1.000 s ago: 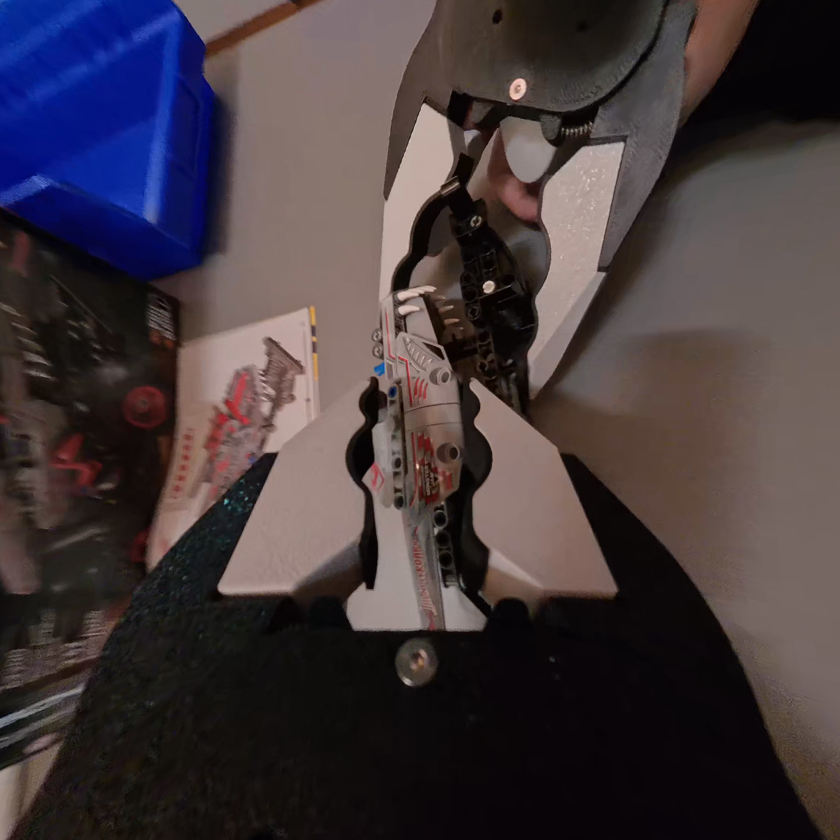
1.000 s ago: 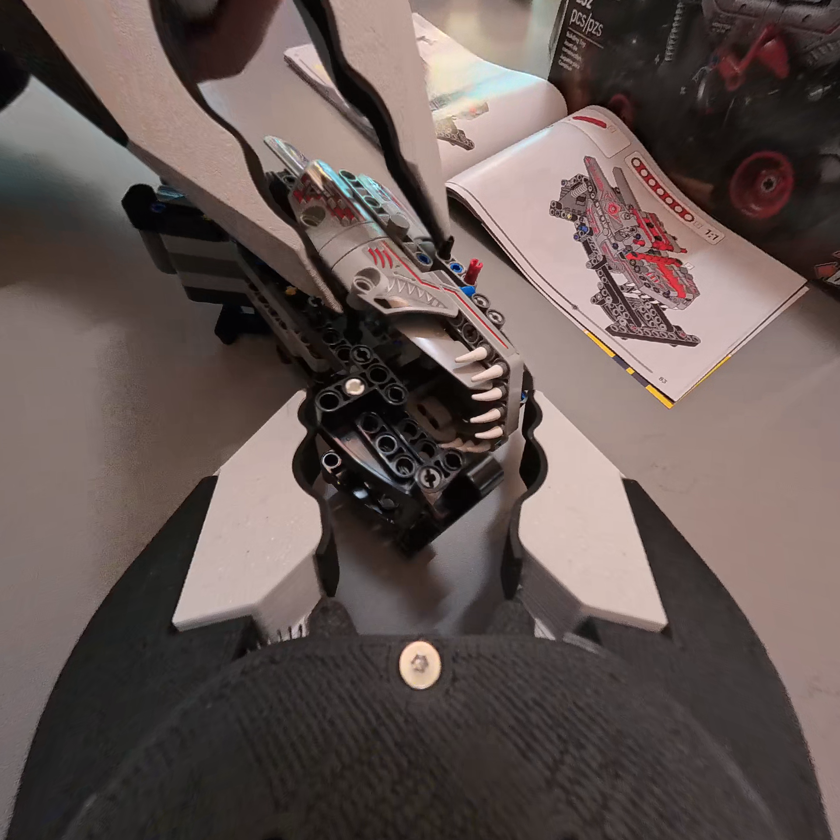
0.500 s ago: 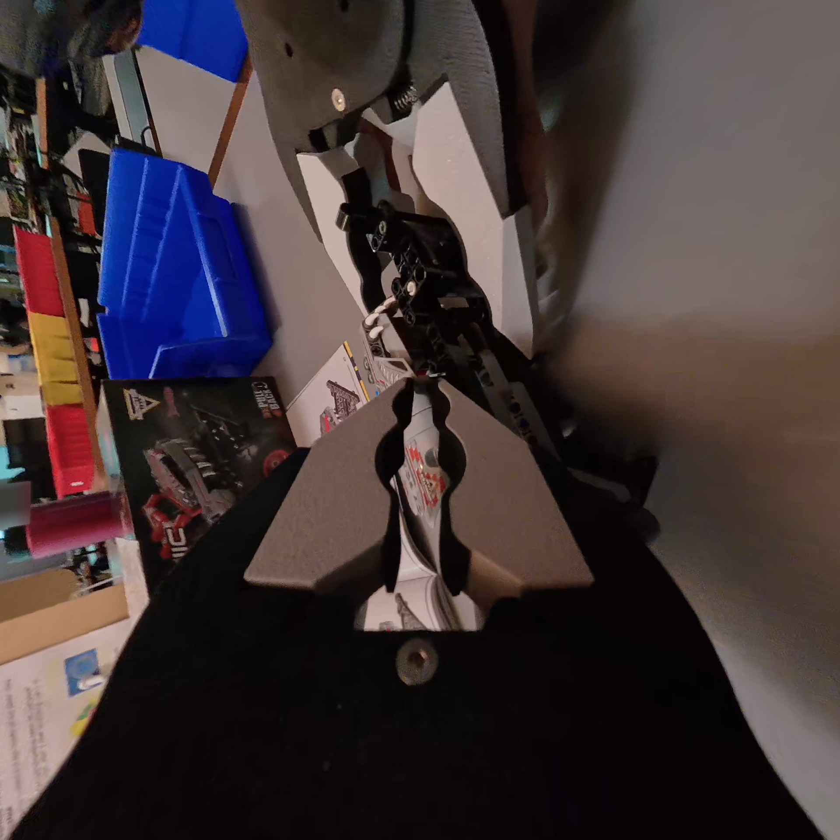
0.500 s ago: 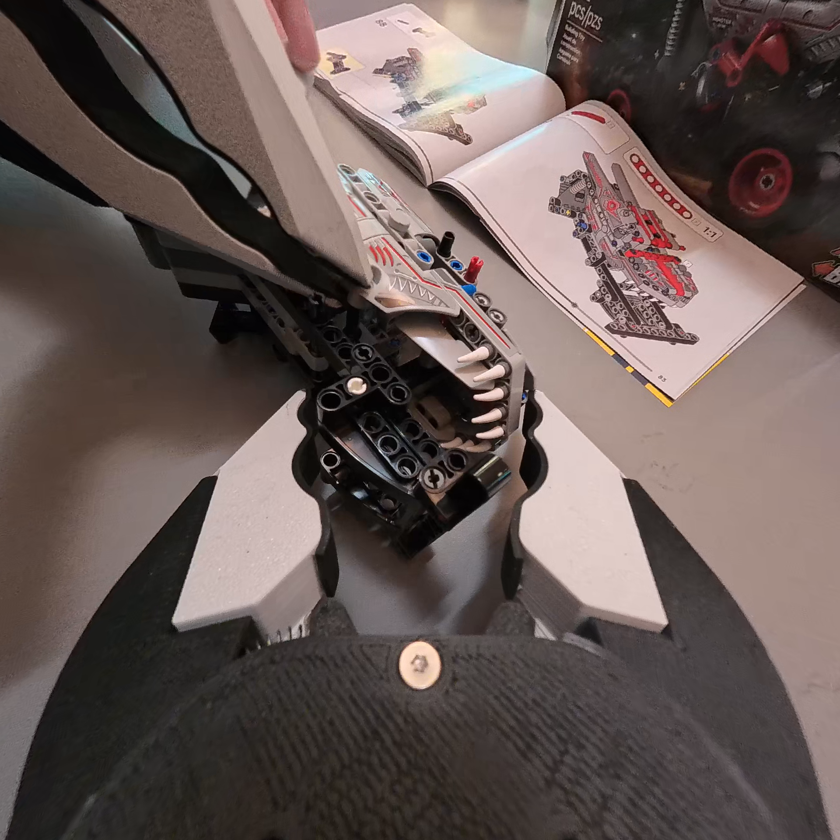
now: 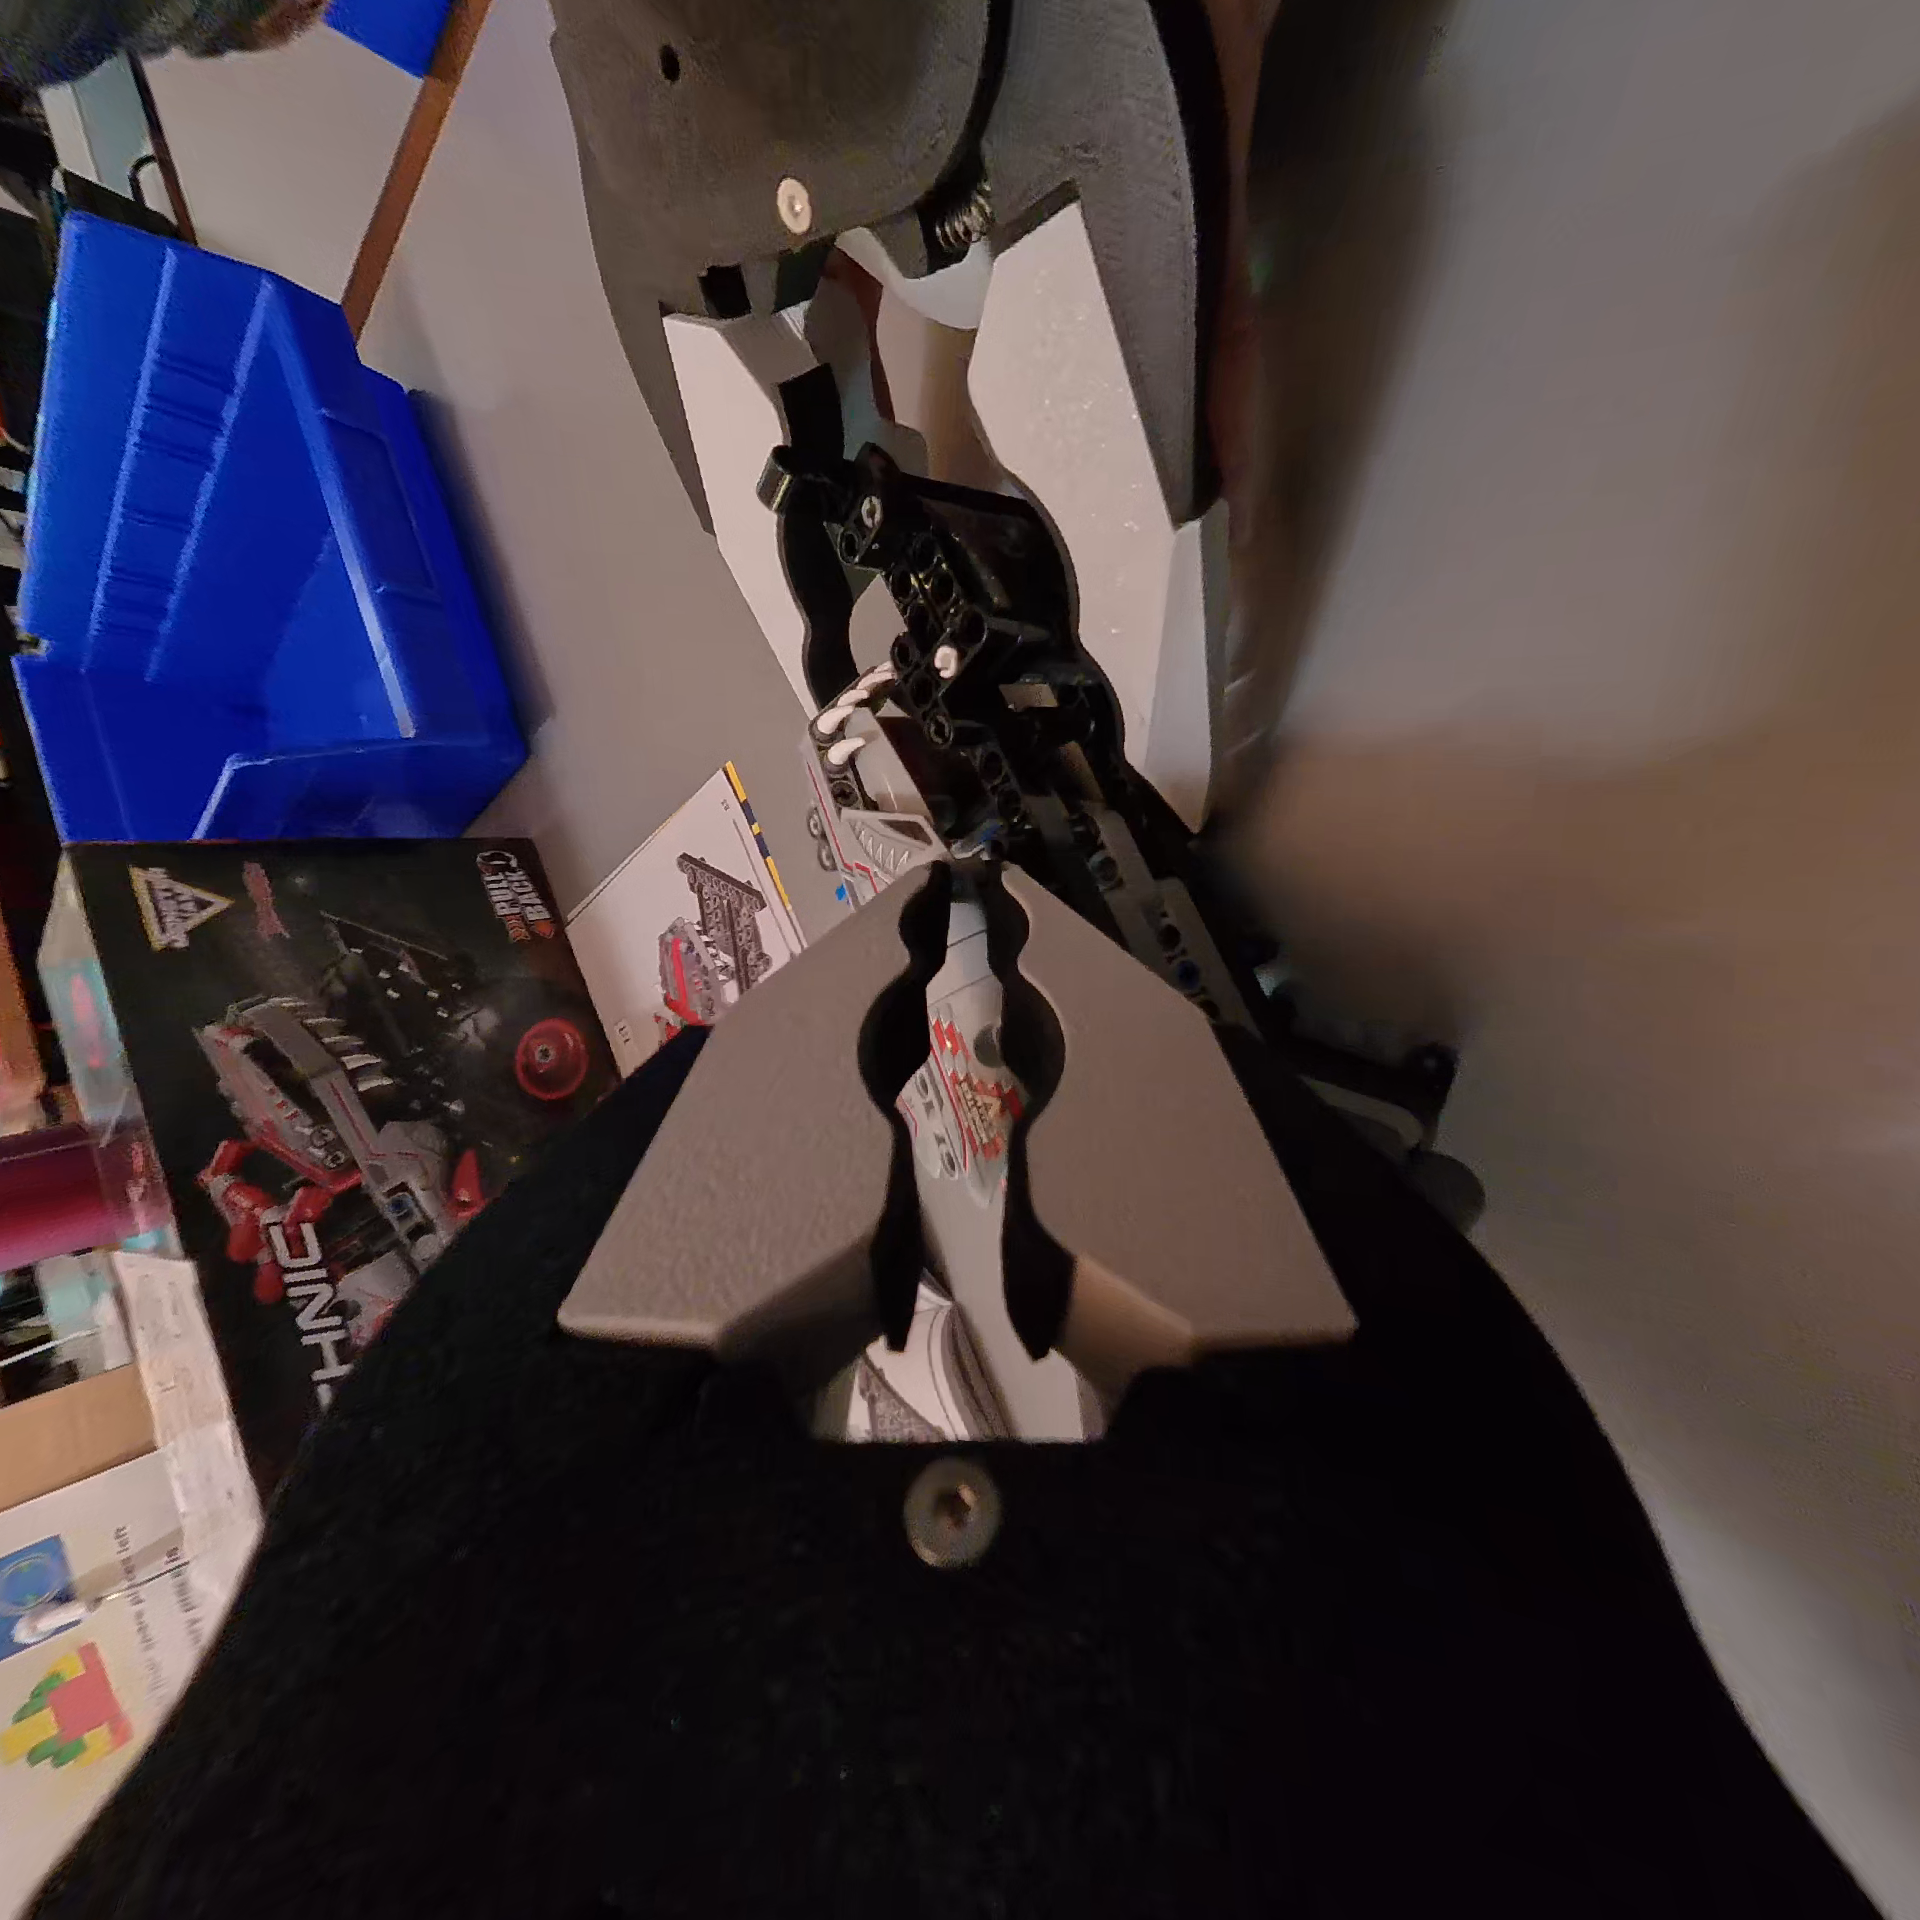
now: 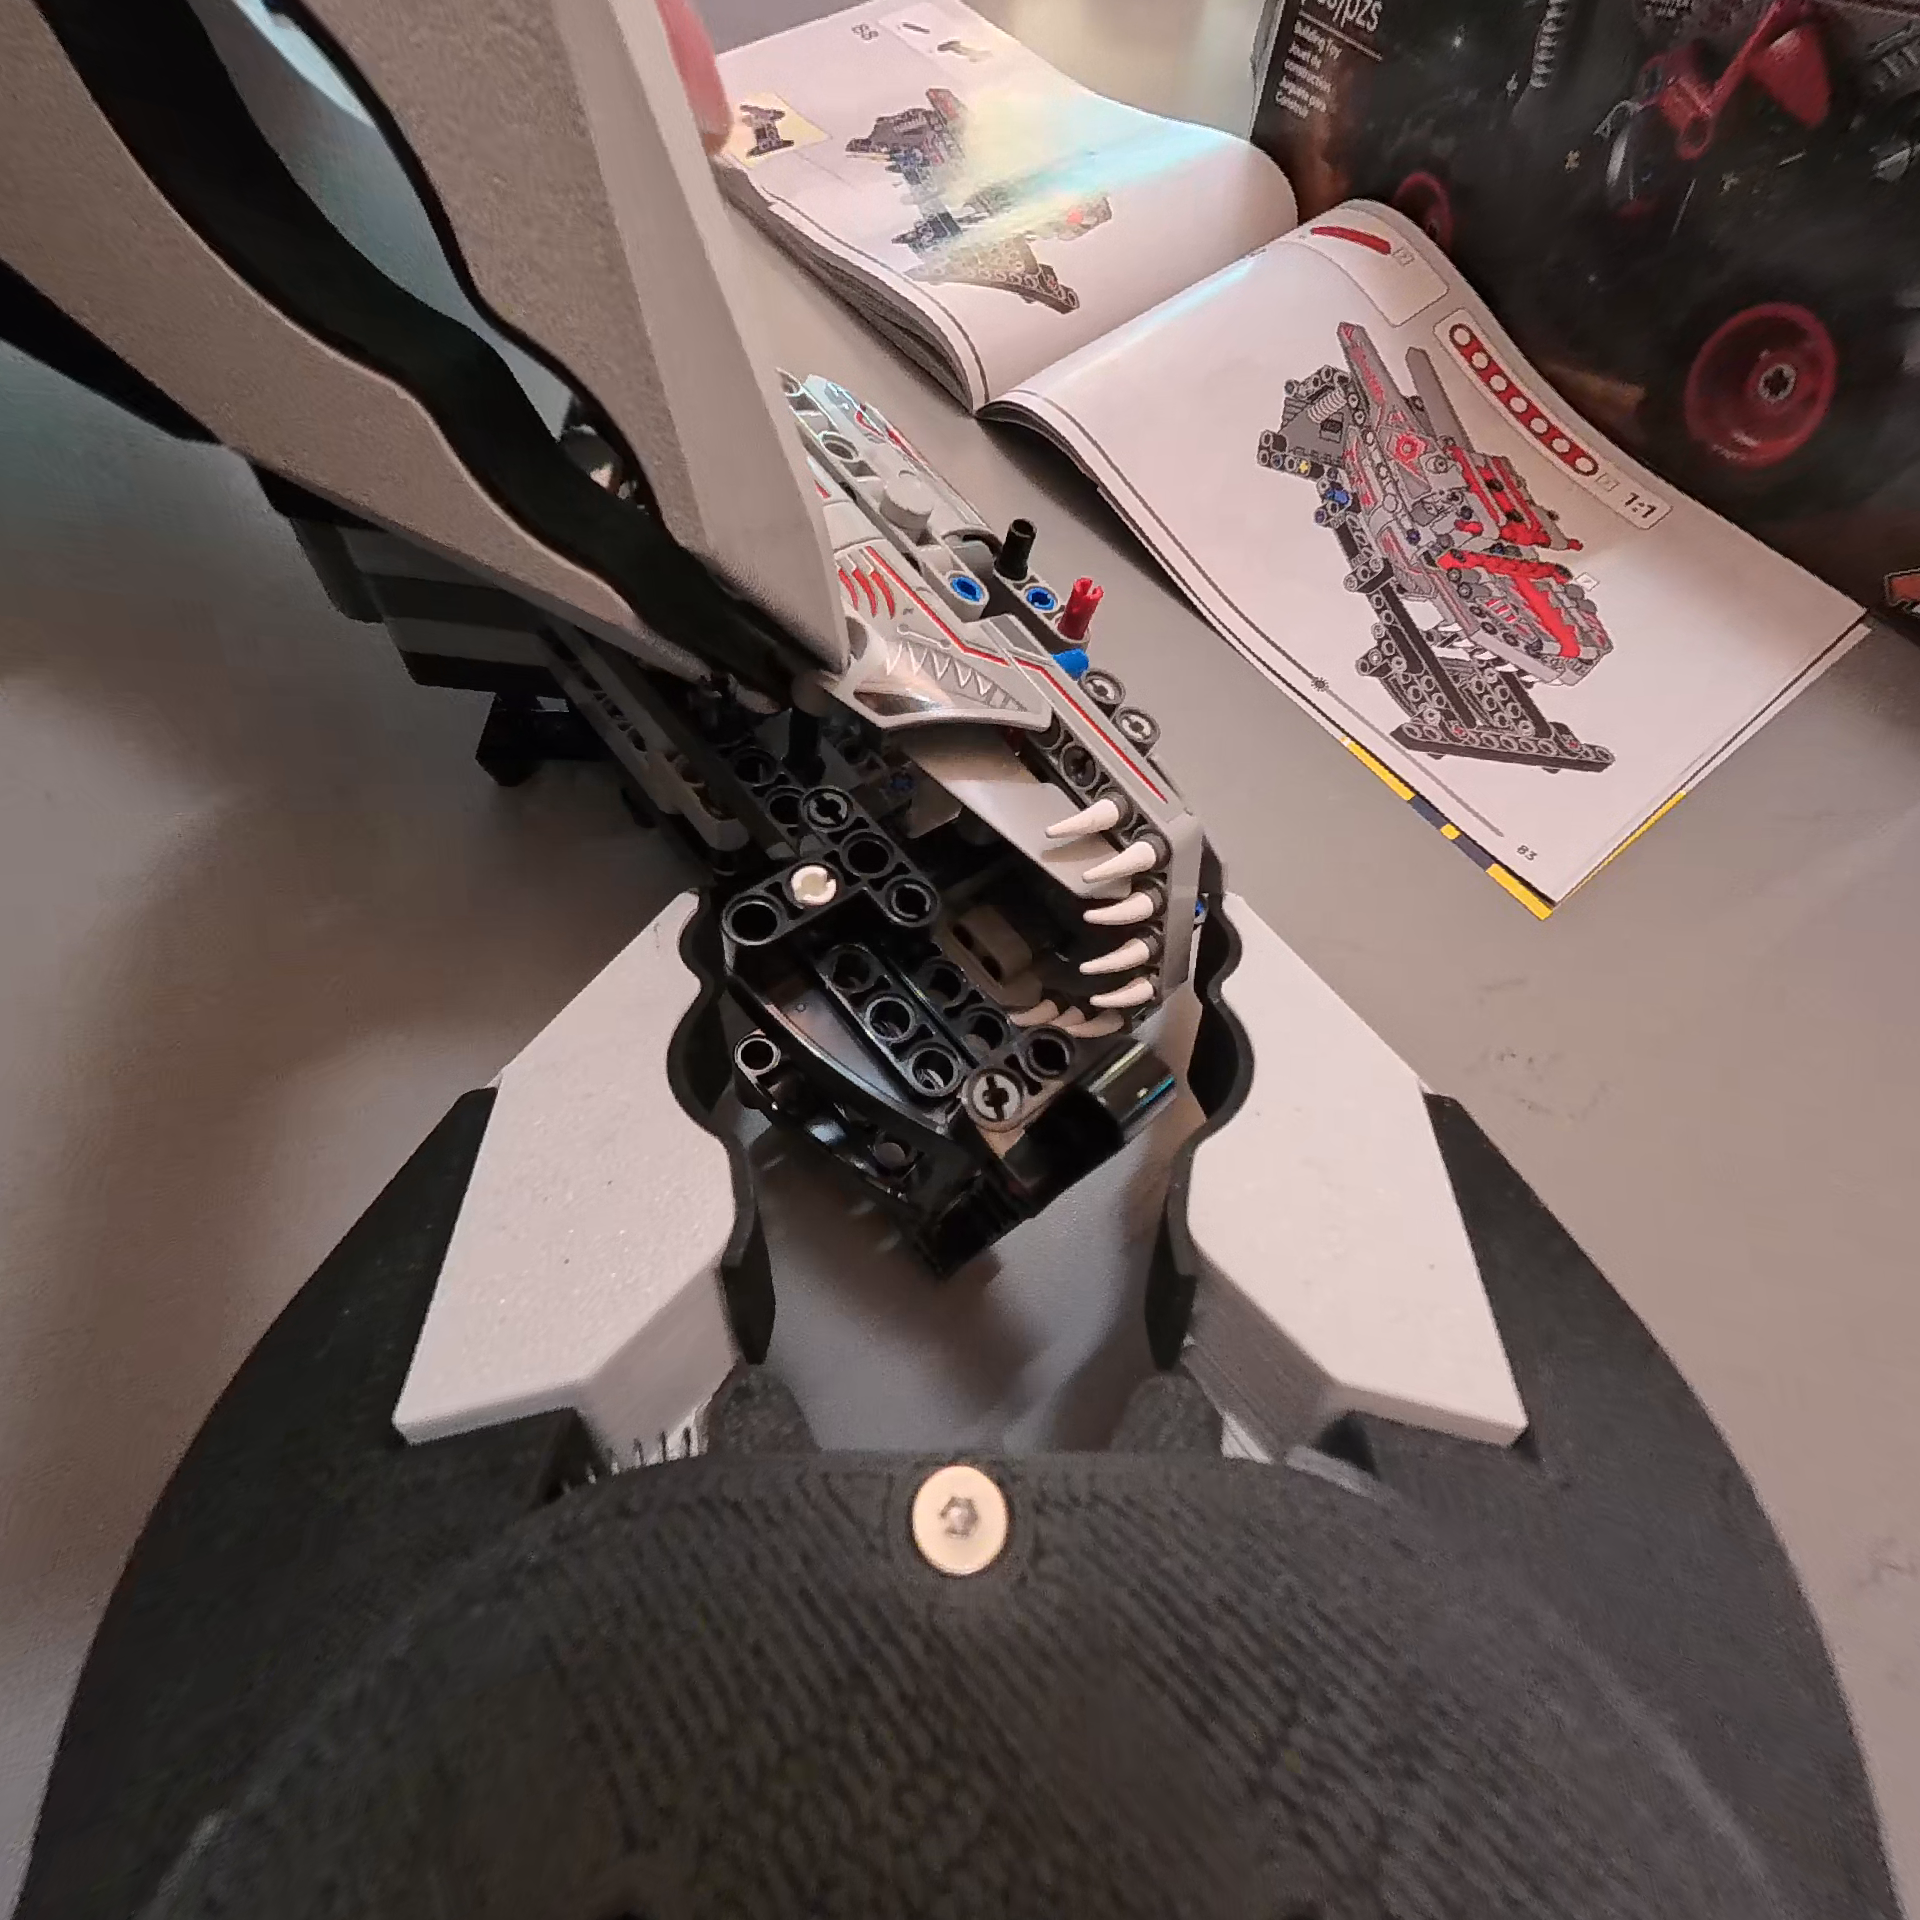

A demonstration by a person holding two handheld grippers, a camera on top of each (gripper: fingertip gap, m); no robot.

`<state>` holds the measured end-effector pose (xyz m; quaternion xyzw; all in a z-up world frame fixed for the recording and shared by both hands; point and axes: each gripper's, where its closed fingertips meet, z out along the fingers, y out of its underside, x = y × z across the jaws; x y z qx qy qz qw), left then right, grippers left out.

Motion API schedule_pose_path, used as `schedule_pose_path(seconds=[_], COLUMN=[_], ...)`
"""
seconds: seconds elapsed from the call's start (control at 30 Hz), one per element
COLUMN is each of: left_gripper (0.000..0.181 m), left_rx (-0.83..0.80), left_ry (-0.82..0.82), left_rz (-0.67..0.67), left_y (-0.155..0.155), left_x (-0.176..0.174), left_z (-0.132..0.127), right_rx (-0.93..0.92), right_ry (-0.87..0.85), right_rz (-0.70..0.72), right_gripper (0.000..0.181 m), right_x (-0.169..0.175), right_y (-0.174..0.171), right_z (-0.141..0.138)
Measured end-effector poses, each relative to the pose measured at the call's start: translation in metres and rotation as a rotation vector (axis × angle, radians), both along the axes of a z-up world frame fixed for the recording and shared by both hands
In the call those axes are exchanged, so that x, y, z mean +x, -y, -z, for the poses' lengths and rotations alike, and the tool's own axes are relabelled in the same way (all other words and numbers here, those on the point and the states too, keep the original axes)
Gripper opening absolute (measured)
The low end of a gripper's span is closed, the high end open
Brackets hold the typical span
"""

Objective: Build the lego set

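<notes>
**Both grippers clamp the lego model**

At frame centre in the right wrist view, the right gripper (image 6: 961, 1049) has its fingers closed on the black toothed front of the lego model (image 6: 935, 935). The left gripper (image 5: 961, 1049) pinches its grey panel. An open instruction booklet (image 6: 1351, 468) lies on the bench (image 6: 260, 1039), upper right.

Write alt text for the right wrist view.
The right gripper clamps the black front of a grey, toothed lego model above a grey table, while the left gripper's fingers pinch its top. An open instruction booklet lies behind.
</notes>
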<state>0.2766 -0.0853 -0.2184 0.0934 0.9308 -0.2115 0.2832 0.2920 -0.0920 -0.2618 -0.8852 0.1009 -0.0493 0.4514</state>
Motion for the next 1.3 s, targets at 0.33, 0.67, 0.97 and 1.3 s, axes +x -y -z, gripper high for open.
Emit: schedule_pose_path(seconds=[0.33, 0.67, 0.97, 1.3], left_gripper=[0.004, 0.004, 0.004, 0.004], left_rx=[0.028, 0.086, 0.098, 0.050], left_ry=[0.010, 0.031, 0.111, -0.112], left_rz=[0.009, 0.067, 0.108, 0.044], left_y=[-0.0006, -0.0012, -0.0015, -0.0037], left_x=[-0.0011, -0.0021, -0.0030, -0.0040], left_z=[0.0003, 0.0003, 0.0001, 0.0004], right_rx=[-0.002, -0.003, -0.007, -0.004], right_ry=[0.000, -0.006, -0.006, -0.007], right_rz=[0.008, 0.008, 0.006, 0.002], right_gripper=[0.090, 0.090, 0.091, 0.090], right_x=[0.0000, -0.0001, -0.0003, -0.0009], right_y=[0.0000, -0.0001, -0.0004, -0.0012], right_z=[0.0004, 0.0007, 0.0014, 0.0013])
